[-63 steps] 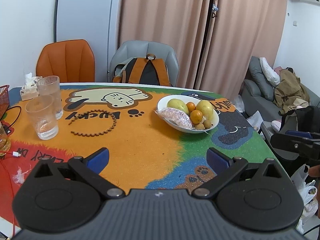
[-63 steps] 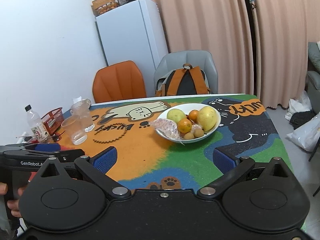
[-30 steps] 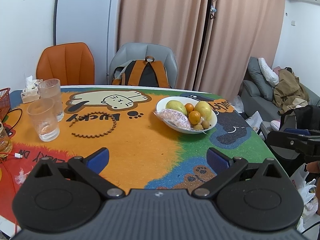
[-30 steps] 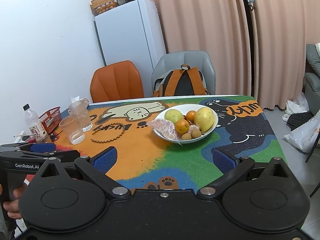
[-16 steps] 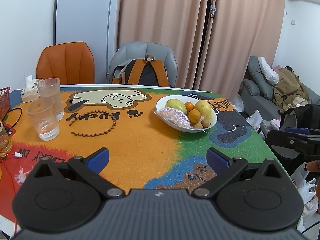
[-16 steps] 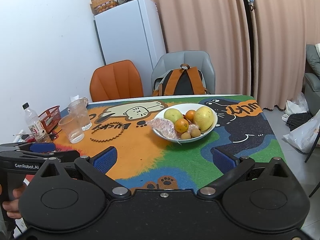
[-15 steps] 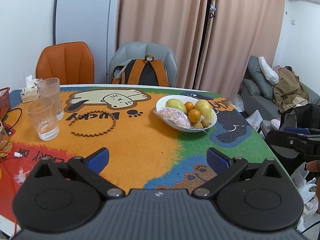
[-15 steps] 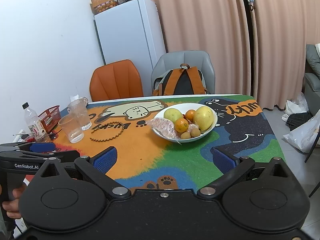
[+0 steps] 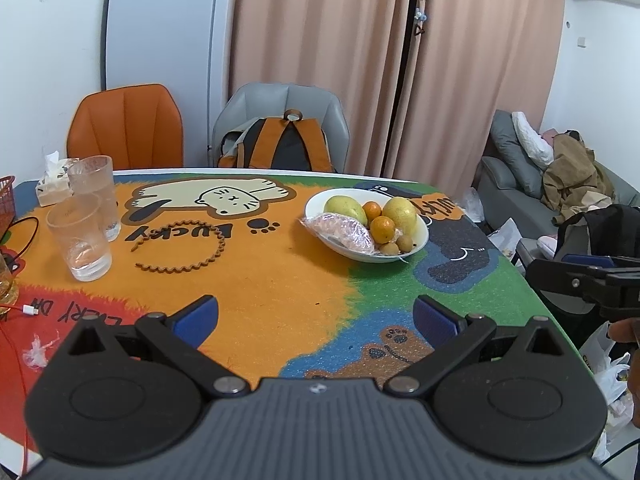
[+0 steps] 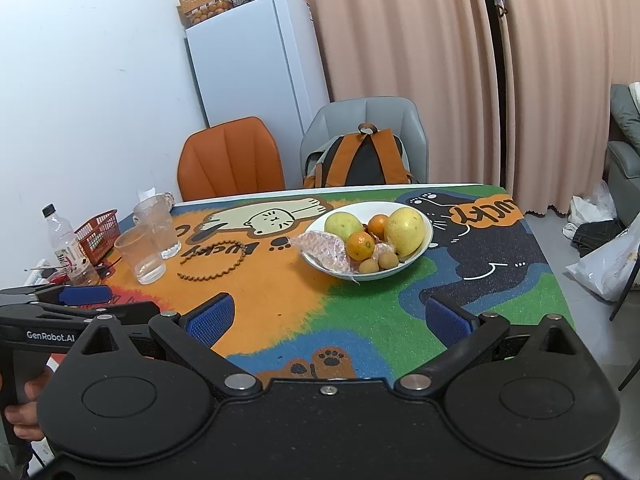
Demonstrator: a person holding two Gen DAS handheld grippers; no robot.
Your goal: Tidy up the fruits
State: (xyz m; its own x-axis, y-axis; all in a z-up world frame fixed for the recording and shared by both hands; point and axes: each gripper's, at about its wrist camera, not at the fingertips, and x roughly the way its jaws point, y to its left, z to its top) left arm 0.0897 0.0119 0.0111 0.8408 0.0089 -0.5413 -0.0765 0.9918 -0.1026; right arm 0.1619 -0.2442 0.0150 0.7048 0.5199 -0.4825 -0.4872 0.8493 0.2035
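Observation:
A white bowl (image 9: 421,240) (image 10: 428,227) stands on the colourful cartoon mat (image 9: 260,280) (image 10: 380,320), far side of the table's middle. It holds two large yellow-green fruits (image 9: 345,209) (image 10: 404,226), two oranges (image 9: 384,229) (image 10: 360,245), small brown fruits (image 10: 378,263) and a clear bag of pinkish fruit (image 9: 342,232) (image 10: 326,249). My left gripper (image 9: 316,316) hangs open over the near edge, nothing between its blue pads. My right gripper (image 10: 328,318) is open and empty too, well short of the bowl. Each gripper shows at the edge of the other's view.
Two clear glasses (image 9: 82,236) (image 10: 142,254) stand at the left with a brown wavy ring (image 9: 180,248) beside them. A red basket (image 10: 98,232), a plastic bottle (image 10: 66,246) and cables lie further left. Orange and grey chairs (image 9: 128,128) with a backpack (image 9: 280,148) stand behind the table.
Both grippers drifted slightly back and then forward; the views shift a little. Nothing on the table has moved and both stay open.

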